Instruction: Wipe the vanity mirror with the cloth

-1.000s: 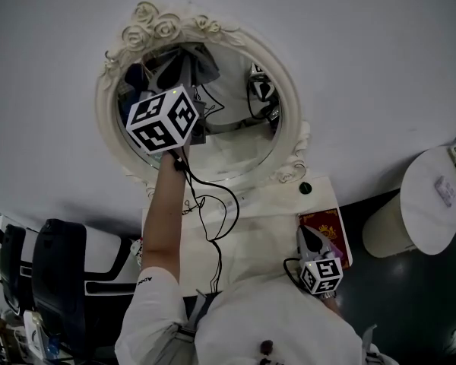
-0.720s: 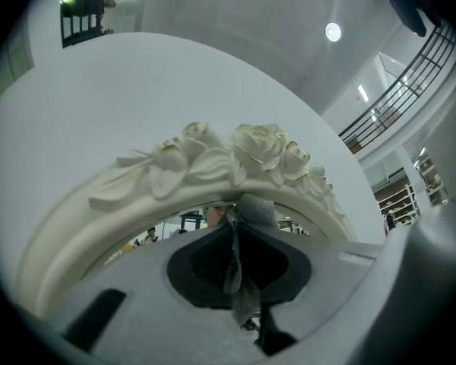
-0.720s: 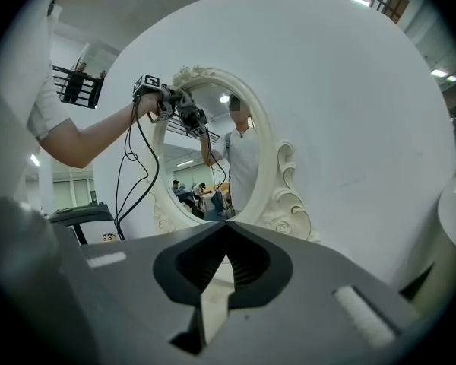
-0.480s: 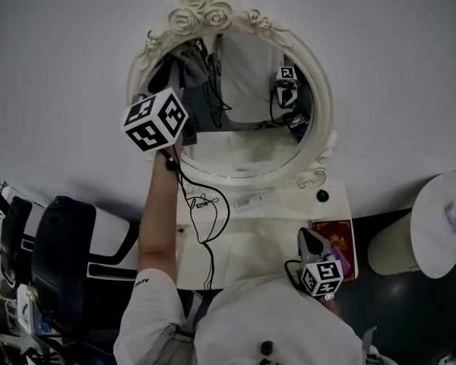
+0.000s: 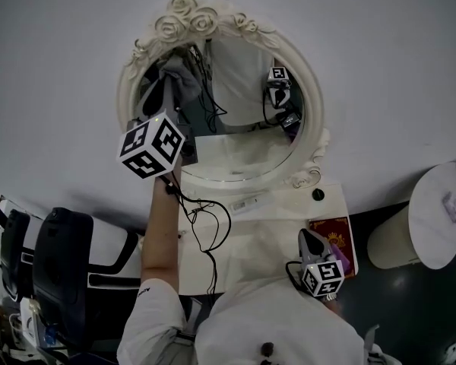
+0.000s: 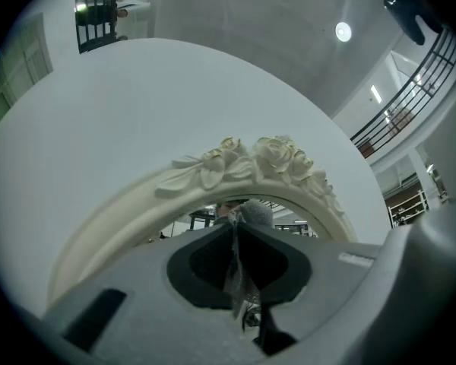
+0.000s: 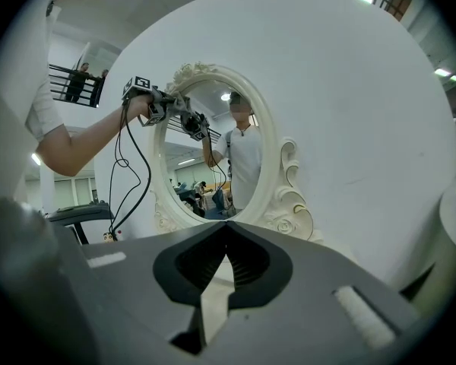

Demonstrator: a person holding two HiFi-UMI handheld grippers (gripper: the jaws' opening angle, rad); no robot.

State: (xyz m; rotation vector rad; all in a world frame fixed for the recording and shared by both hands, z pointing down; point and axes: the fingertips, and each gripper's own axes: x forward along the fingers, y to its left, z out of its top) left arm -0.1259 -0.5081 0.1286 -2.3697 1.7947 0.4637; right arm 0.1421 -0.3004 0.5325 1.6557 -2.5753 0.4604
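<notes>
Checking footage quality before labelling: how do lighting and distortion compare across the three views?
Head view: dim, even, sharp, no glare on the mirror. Left gripper view: heavy fisheye, black corners, ceiling lamp blown out. Right gripper view: brighter, same fisheye, wall bulging.

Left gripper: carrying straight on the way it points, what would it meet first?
The claw of the left gripper is shut on the grey cloth, which would meet the mirror glass just under the rose crest; depth is unclear, it may be touching.
</notes>
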